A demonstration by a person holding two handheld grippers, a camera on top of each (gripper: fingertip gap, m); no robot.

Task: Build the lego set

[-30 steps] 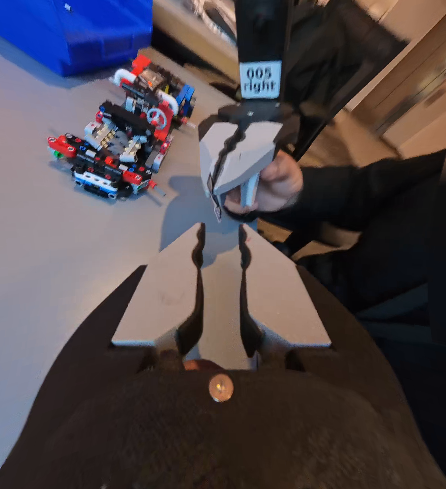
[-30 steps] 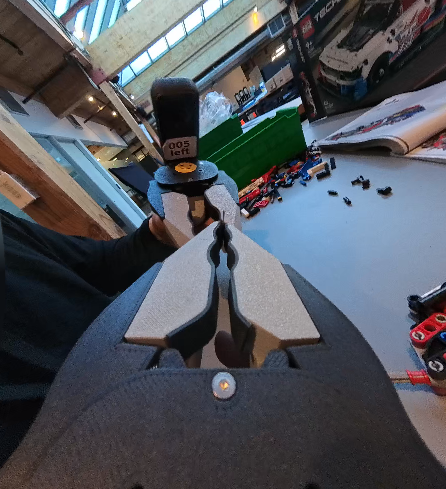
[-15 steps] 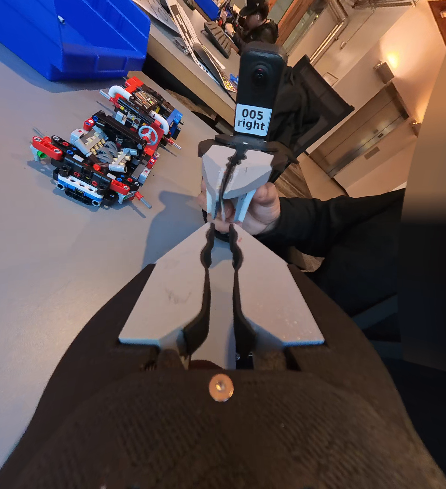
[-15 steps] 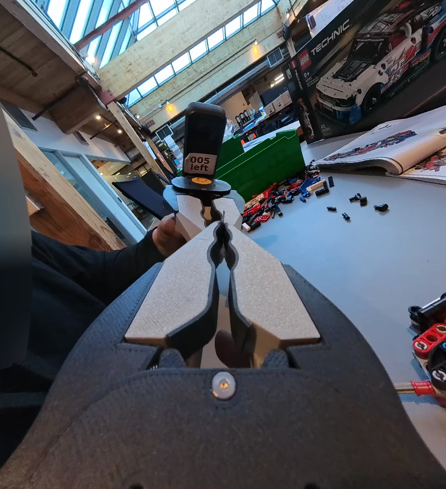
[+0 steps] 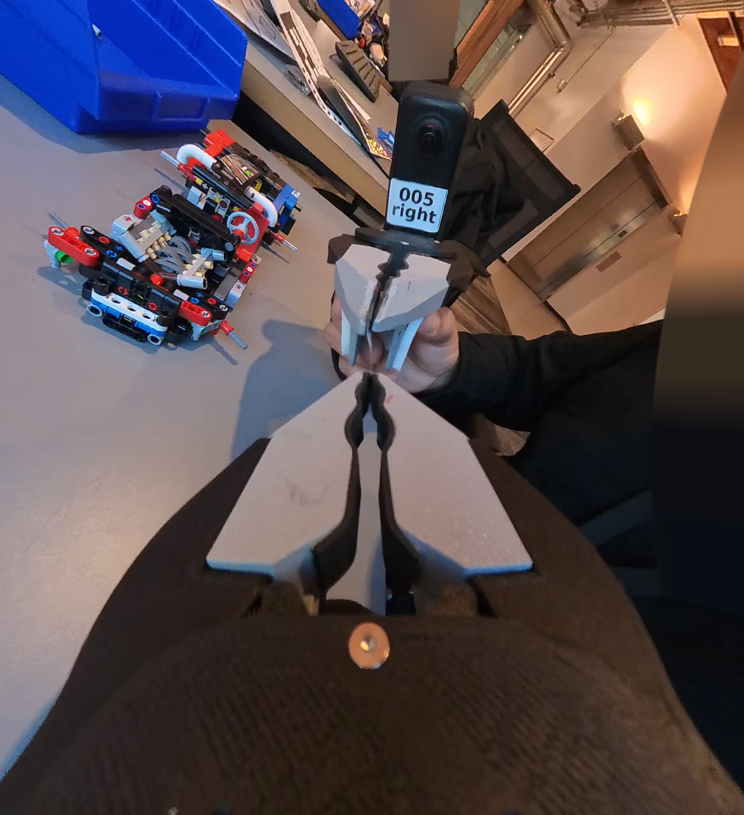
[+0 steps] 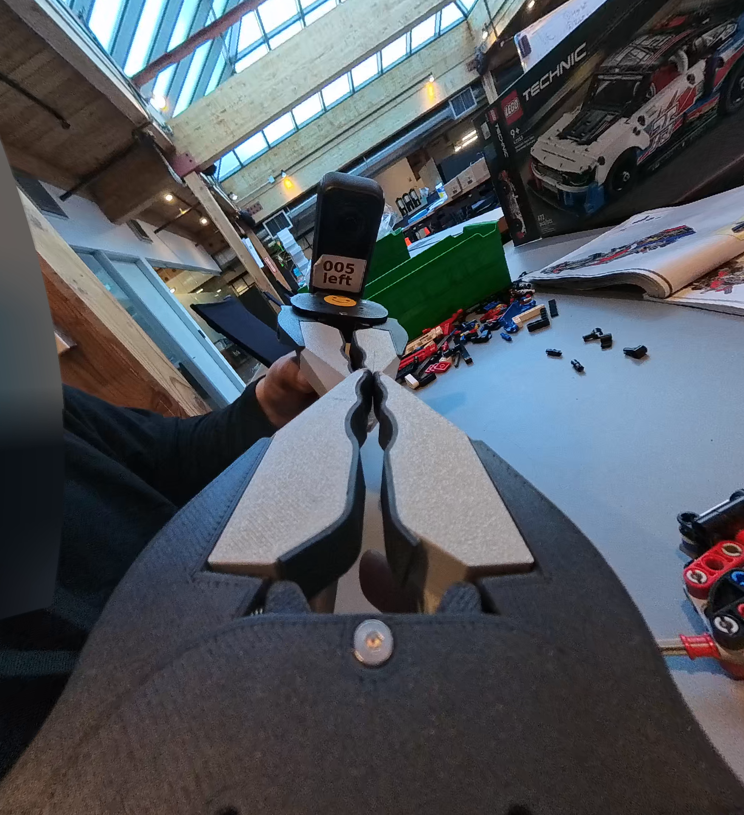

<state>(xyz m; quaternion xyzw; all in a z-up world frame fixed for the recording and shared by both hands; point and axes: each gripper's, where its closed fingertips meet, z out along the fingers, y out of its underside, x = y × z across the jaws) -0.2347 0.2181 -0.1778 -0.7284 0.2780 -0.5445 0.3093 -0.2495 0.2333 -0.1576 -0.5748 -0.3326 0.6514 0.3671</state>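
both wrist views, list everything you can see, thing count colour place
lego car chassis: one, black, red, blue and white, part-built, on the table
table: one, grey
blue bin: one, far table edge, left wrist view
green bin: one, behind the loose pieces
loose pieces: a heap, red, blue, black and tan, plus a few small black ones scattered nearer the booklet
instruction booklet: one, open, white pages
set box: one, dark, car picture, standing behind the booklet
left gripper: grey fingers, tips together
right gripper: grey fingers, shut, tip to tip with the left; whether something thin sits between is too small to tell
hands: two, dark sleeves
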